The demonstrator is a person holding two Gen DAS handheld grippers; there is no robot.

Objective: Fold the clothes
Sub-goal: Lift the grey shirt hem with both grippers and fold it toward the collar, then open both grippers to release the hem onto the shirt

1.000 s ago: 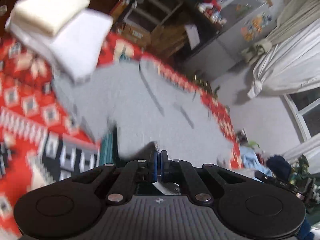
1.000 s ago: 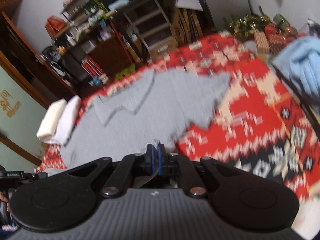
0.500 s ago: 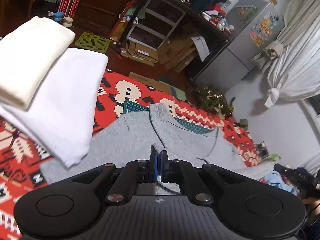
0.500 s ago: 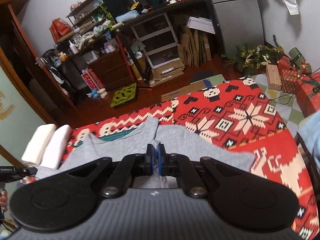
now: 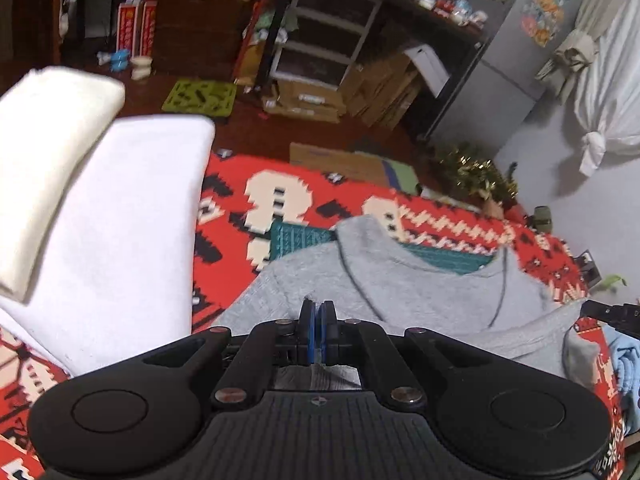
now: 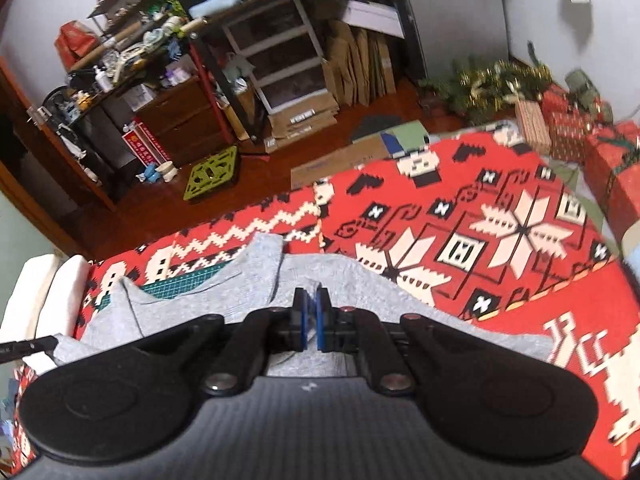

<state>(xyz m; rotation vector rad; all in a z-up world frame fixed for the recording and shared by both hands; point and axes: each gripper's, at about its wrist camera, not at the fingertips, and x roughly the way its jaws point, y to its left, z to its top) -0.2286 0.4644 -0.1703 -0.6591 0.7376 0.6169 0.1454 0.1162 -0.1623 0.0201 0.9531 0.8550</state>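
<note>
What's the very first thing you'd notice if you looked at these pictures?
The bright red patterned blanket jumps out first, spread wide under everything. On it lies a grey shirt, pinched by the left gripper and the right gripper at its near edge. Beside the shirt sits a white folded stack with a cream folded piece on top.

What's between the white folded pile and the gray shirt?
In the left wrist view, only a strip of the red patterned blanket lies between the white folded pile and the gray shirt; nothing else sits there.
</note>
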